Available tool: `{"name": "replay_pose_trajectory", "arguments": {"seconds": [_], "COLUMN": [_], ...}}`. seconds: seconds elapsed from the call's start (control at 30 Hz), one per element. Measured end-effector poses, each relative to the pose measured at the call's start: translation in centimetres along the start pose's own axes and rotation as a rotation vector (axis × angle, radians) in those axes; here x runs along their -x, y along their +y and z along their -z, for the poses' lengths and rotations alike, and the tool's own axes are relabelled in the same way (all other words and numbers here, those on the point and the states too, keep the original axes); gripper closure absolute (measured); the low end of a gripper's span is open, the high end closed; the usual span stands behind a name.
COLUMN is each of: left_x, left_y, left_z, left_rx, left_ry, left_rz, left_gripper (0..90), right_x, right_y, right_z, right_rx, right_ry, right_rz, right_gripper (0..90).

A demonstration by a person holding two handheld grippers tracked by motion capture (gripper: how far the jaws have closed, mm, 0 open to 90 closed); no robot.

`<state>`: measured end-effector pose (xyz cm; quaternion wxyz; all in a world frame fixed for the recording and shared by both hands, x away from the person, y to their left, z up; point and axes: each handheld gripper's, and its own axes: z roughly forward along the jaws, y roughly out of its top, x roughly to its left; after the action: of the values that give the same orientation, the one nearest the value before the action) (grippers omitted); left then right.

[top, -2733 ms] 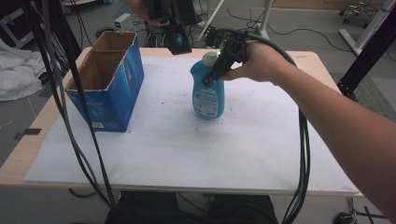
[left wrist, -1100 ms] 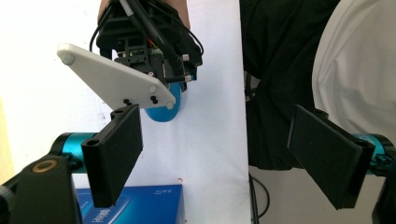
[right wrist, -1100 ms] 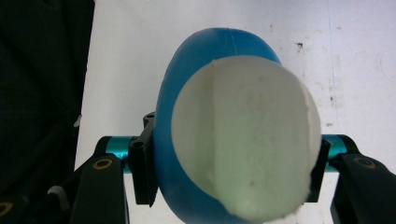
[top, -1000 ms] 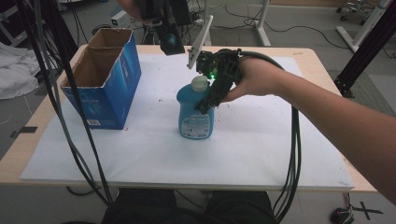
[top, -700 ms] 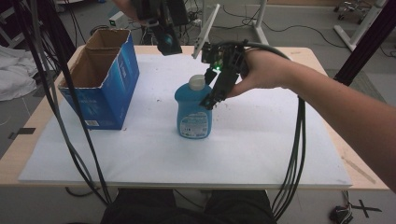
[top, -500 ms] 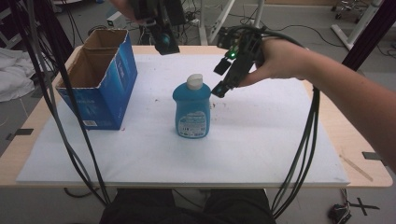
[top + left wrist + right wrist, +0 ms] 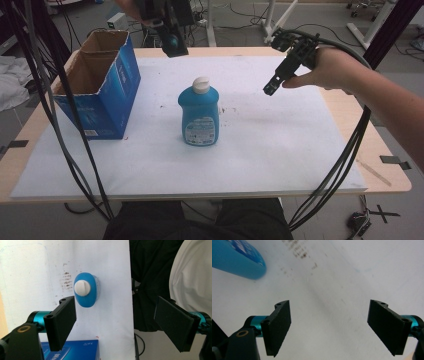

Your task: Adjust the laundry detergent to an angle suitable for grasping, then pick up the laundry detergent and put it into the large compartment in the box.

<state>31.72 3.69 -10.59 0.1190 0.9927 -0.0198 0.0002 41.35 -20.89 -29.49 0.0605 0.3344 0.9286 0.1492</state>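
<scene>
Both grippers, right (image 7: pixel 270 90) and left (image 7: pixel 117 322), gape empty, so the blue plastic white-capped bottle (image 7: pixel 199 112) stands released mid-frame, its boxing in the blue cardboard carton (image 7: pixel 107 95) apparently remaining.

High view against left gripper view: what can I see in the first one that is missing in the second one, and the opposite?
High view alone: the open cardboard box seen whole, the bottle's front label, the wooden table edge, and the right gripper, jaws open, to the right of the bottle. Left gripper view alone: the bottle from straight above, its white cap round on the blue body, framed by the left gripper and its open jaws. Both share the blue bottle standing on the white sheet.
</scene>
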Motion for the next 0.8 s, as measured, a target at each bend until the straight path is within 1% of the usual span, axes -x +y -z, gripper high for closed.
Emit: {"name": "replay_pose_trajectory", "arguments": {"seconds": [0.07, 0.1, 0.17, 0.23, 0.33, 0.43, 0.53, 0.63, 0.7, 0.8], "left_x": [0.0, 0.0, 0.0, 0.0, 0.0, 0.1, 0.1, 0.2, 0.3, 0.4], "left_y": [0.0, 0.0, 0.0, 0.0, 0.0, 0.1, 0.1, 0.1, 0.1, 0.1], "left_z": [0.0, 0.0, 0.0, 0.1, 0.1, 0.1, 0.1, 0.1, 0.2, 0.2], "left_rx": [-0.002, -0.003, -0.003, 0.0, 0.009, 0.004, 0.004, 0.002, 0.005, 0.005], "left_ry": [0.0, 0.002, 0.004, 0.001, 0.003, 0.004, 0.002, 0.002, 0.005, 0.006], "left_rz": [-0.001, 0.0, 0.001, -0.004, -0.006, -0.011, -0.013, -0.013, -0.012, -0.012], "left_gripper": [18.1, 18.1, 18.1, 18.1, 18.1, 18.1, 18.1, 18.1, 18.1, 18.1], "right_x": [0.4, 0.6, 1.0, 1.2, 1.5, 1.4, 1.4, 1.4, 1.5, 1.5], "right_y": [-0.8, -1.2, -1.9, -2.3, -2.6, -2.9, -3.1, -3.2, -3.2, -3.3], "right_z": [-0.5, -0.7, -0.9, -1.0, -0.9, -1.0, -1.3, -1.4, -1.3, -1.2], "right_rx": [-0.032, -0.041, -0.047, -0.054, -0.046, -0.06, -0.057, -0.071, -0.064, -0.06], "right_ry": [-0.023, -0.031, -0.026, -0.036, -0.036, -0.035, -0.031, -0.026, -0.028, -0.018], "right_rz": [-0.023, -0.044, -0.068, -0.096, -0.118, -0.123, -0.124, -0.124, -0.123, -0.124], "right_gripper": [18.5, 18.4, 18.4, 18.4, 18.4, 18.4, 18.4, 18.4, 18.4, 18.4]}}
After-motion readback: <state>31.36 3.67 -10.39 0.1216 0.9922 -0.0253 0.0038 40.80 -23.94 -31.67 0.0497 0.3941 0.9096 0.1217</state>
